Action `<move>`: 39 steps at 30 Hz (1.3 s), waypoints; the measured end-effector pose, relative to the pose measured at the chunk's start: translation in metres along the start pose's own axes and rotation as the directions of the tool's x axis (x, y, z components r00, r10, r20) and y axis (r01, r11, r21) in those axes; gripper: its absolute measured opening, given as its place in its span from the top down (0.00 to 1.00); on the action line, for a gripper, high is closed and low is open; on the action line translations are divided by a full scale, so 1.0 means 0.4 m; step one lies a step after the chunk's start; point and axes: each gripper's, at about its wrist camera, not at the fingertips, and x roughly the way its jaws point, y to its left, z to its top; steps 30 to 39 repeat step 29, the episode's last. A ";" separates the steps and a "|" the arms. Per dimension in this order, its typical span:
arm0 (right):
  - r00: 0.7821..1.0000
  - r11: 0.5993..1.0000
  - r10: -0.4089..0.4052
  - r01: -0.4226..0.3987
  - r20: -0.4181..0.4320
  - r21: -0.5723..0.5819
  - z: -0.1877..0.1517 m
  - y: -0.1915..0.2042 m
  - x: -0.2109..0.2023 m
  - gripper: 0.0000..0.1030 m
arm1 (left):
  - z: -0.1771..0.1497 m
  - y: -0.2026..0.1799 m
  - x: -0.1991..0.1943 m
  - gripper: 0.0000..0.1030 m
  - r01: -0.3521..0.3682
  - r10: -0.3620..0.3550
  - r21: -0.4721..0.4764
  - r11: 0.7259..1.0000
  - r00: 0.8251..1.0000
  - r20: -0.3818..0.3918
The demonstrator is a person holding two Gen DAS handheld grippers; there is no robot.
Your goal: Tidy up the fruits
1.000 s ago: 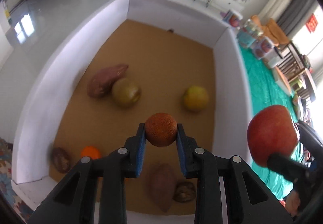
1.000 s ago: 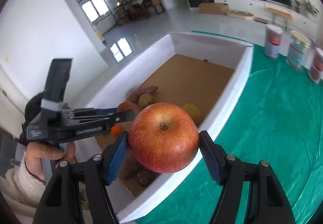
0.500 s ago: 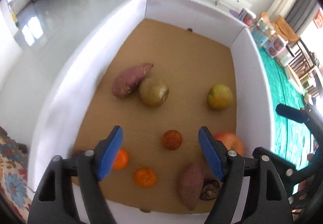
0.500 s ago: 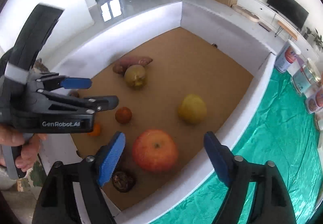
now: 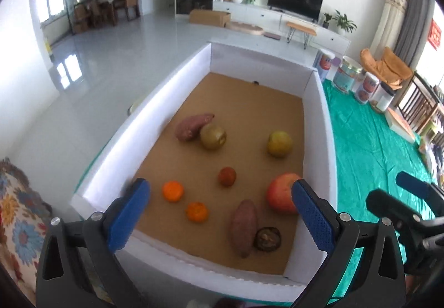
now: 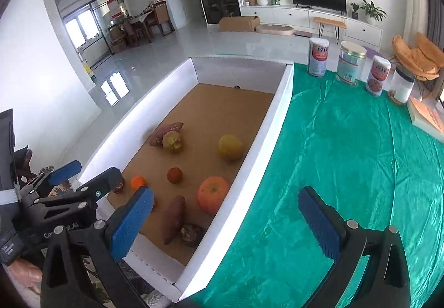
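Observation:
A white-walled box (image 5: 319,141) with a brown floor holds the fruit. A small red-brown fruit (image 5: 227,176) lies mid-floor and a red apple (image 5: 280,192) rests by the right wall. My left gripper (image 5: 219,185) hovers above the near end, its jaws opening with nothing between the pads. Above the box's right wall (image 6: 266,147), my right gripper (image 6: 225,192) is also opening and holds nothing. The apple (image 6: 212,194) lies below it.
The box also holds two oranges (image 5: 173,191), two sweet potatoes (image 5: 244,227), a brown-green fruit (image 5: 213,136), a yellow-green fruit (image 5: 279,143) and a dark wrinkled one (image 5: 267,238). Jars (image 6: 349,63) stand at the far side of the green cloth (image 6: 347,169).
The left gripper let go of the small red-brown fruit and the right let go of the apple; both now lie in the box. Both grippers opened wide and drew back and up.

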 end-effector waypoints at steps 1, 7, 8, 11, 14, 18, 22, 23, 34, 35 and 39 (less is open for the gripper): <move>1.000 1.000 0.021 -0.021 -0.022 0.004 -0.010 0.007 0.010 0.00 | -0.007 0.003 0.003 0.01 -0.027 0.027 0.005 1.000 1.000 0.000; 0.995 1.000 -0.017 0.017 -0.097 -0.004 -0.018 0.035 0.059 0.00 | -0.046 0.030 0.008 0.01 -0.108 0.109 0.042 0.993 0.994 -0.023; 0.995 1.000 -0.021 0.021 -0.100 -0.003 -0.017 0.040 0.060 0.00 | -0.048 0.035 0.007 0.01 -0.122 0.123 0.046 0.991 0.992 -0.020; 0.993 0.999 -0.041 0.039 -0.113 -0.020 -0.011 0.059 0.067 0.00 | -0.050 0.049 0.006 0.01 -0.135 0.136 0.047 0.990 0.990 -0.019; 0.991 0.997 -0.065 0.059 -0.121 -0.052 -0.012 0.078 0.076 0.00 | -0.048 0.054 0.007 0.01 -0.136 0.137 0.050 0.989 0.990 -0.015; 0.989 0.996 -0.074 0.067 -0.130 -0.060 -0.018 0.087 0.086 0.00 | -0.049 0.056 0.008 0.01 -0.129 0.130 0.055 0.990 0.991 -0.014; 0.987 0.994 -0.088 0.079 -0.135 -0.069 -0.018 0.091 0.093 0.00 | -0.051 0.059 0.012 0.01 -0.124 0.126 0.055 0.991 0.992 -0.023; 0.987 0.994 -0.090 0.082 -0.134 -0.069 -0.017 0.091 0.094 0.00 | -0.051 0.061 0.013 0.01 -0.123 0.124 0.052 0.991 0.992 -0.027; 0.987 0.994 -0.091 0.082 -0.135 -0.072 -0.015 0.098 0.098 0.00 | -0.055 0.070 0.006 0.01 -0.109 0.109 0.040 0.993 0.994 -0.018; 0.987 0.994 -0.091 0.082 -0.135 -0.072 -0.015 0.098 0.098 0.00 | -0.055 0.070 0.006 0.01 -0.109 0.109 0.040 0.993 0.994 -0.018; 0.987 0.994 -0.091 0.082 -0.135 -0.072 -0.015 0.098 0.098 0.00 | -0.055 0.070 0.006 0.01 -0.109 0.109 0.040 0.993 0.994 -0.018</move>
